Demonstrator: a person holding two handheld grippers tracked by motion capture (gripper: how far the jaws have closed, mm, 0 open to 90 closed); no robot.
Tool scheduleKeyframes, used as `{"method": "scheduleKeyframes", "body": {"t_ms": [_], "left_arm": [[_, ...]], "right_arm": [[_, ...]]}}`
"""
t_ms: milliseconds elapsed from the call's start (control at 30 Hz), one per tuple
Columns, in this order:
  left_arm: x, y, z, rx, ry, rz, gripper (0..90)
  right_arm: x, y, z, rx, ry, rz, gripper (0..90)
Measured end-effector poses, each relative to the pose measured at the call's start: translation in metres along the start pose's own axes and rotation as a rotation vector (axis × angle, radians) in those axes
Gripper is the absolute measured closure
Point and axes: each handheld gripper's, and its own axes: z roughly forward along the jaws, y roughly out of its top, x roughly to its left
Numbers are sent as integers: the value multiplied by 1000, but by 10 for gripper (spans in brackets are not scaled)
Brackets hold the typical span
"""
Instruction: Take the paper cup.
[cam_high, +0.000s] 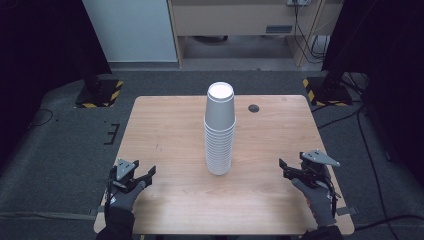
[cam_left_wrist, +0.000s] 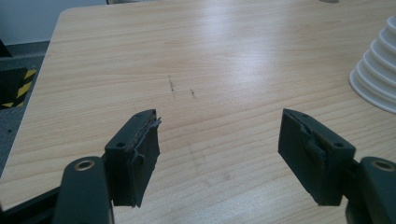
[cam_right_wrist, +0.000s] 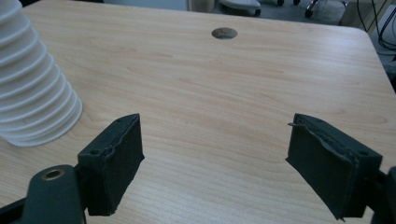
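Nearest us at the bottom of the high view, the left gripper (cam_high: 149, 177) and right gripper (cam_high: 283, 170) sit low at the bench's (cam_high: 165, 130) lower corners, both with jaws wide and holding nothing. From above we see the whole stack of white cups (cam_high: 220, 130), standing mid-frame between them. Each gripper view catches its ribbed lower rims at one frame edge.

gloves (cam_high: 122, 196): grey knit | sleeves: black | gripper (cam_left_wrist: 219, 154) pads: dark, frayed

Cup stack (cam_left_wrist: 376, 79) cut off, both tongs views.
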Motion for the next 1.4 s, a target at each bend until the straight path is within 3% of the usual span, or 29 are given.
{"method": "scheduleKeyframes", "body": {"t_ms": [367, 900, 1033, 1400], "left_arm": [[0, 1, 1, -6, -5, -2, 277], [0, 2, 0, -14, 2, -7, 269], [0, 2, 1, -15, 4, -6, 269], [0, 2, 0, -22, 4, -3, 267]], "right_arm": [[6, 17, -10, -56, 24, -24, 174], [18, 49, -22, -156, 57, -23, 168], [19, 59, -26, -181, 71, -11, 168], [30, 90, -37, -230, 89, -44, 166]]}}
